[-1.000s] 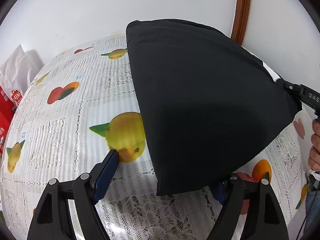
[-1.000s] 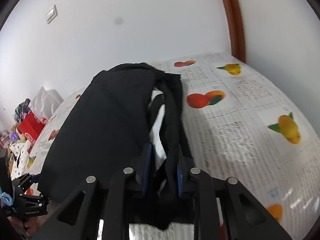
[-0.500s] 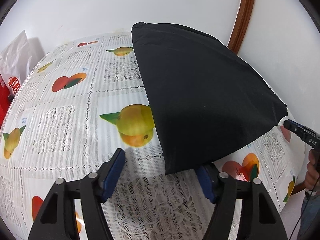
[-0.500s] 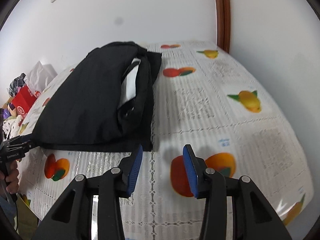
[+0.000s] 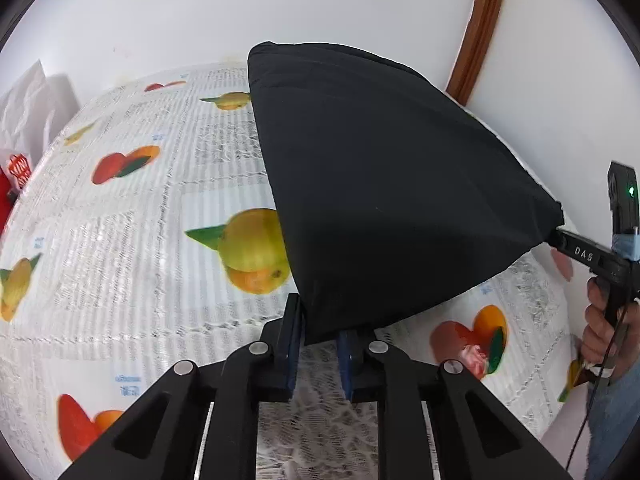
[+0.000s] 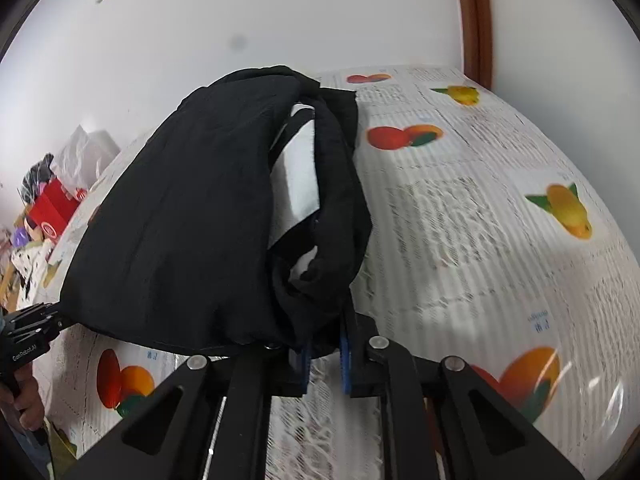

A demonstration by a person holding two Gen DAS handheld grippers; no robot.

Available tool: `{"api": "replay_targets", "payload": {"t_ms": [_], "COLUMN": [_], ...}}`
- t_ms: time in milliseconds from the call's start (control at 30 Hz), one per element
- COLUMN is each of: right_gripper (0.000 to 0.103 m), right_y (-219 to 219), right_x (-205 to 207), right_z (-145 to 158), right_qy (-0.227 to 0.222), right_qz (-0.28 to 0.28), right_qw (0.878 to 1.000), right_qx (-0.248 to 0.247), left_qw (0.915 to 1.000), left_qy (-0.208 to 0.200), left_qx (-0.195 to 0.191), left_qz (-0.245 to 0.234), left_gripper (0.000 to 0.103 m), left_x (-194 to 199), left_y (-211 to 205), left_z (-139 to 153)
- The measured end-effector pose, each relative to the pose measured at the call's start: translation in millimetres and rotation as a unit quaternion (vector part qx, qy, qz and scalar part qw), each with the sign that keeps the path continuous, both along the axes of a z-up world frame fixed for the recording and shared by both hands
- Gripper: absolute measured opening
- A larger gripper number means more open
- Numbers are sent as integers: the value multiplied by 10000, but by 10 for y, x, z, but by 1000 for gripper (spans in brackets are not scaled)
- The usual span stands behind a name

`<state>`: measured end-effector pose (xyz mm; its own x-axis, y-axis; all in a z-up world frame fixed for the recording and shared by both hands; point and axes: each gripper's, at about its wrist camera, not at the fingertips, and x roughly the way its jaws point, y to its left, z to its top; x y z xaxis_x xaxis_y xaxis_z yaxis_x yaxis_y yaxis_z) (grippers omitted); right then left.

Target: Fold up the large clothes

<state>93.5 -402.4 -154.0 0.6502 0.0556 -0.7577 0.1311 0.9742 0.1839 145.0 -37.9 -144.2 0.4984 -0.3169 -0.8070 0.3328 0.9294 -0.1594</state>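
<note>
A folded black garment [image 5: 380,184] lies on a table with a fruit-print lace cloth [image 5: 140,240]. My left gripper [image 5: 318,340] is closing, its blue pads pinching the garment's near corner. In the same view my right gripper [image 5: 560,236] grips the garment's other near corner, with a hand [image 5: 604,320] on its handle. In the right wrist view the black garment [image 6: 192,220] shows a white inner layer [image 6: 300,168]. There my right gripper [image 6: 324,350] is closing on the bunched black edge. The left gripper [image 6: 60,316] meets the left corner.
A white bag [image 5: 36,100] and a red box [image 6: 50,208] with other clutter stand past the table's left end. A white wall and a brown door frame [image 5: 480,32] rise behind the table. The tablecloth [image 6: 480,220] stretches right of the garment.
Both grippers stood open just short of the garment half a second ago. Now each has closed on a near corner, and the right one has moved back in to the bunched edge.
</note>
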Motion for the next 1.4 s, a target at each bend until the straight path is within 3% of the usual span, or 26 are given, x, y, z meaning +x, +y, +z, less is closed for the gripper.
{"api": "replay_targets", "payload": {"t_ms": [133,533,700,867,1000,1100,1167,1267,1333,1400], "right_gripper": [9,11,15,18,18,18,18,18,18,18], "right_y": [123,616,619,696,770,843,875,889,864,825], "right_x": [159,553,433,92,21,89,176,288,273,164], "right_z": [3,10,110,374,565,616,555,358,312,390], "right_qy": [36,78,174,-134,-403,-540,-488,-143,43,31], "right_qz": [60,359,228,469,577,527,502,281,189,50], "right_qw": [10000,9992,9991,9971,9959,9955,9959,9949,9948,9958], "right_qx": [-60,-155,-315,-582,-572,-577,-575,-954,-999,-914], "left_qw": [9999,9972,9964,9971,9971,9967,9964,9958,9951,9944], "left_qy": [-2,192,377,300,172,62,24,-65,-189,-333], "left_qx": [61,-11,-109,-26,-58,-56,-103,-89,-91,-59], "left_qz": [101,716,748,692,741,802,839,904,962,997], "left_gripper": [8,7,7,9,28,29,29,33,46,53], "left_x": [81,425,424,315,232,176,139,80,-10,-81], "left_y": [95,663,778,836,834,808,797,774,757,735], "left_z": [5,-31,-56,26,160,267,337,447,564,665]}}
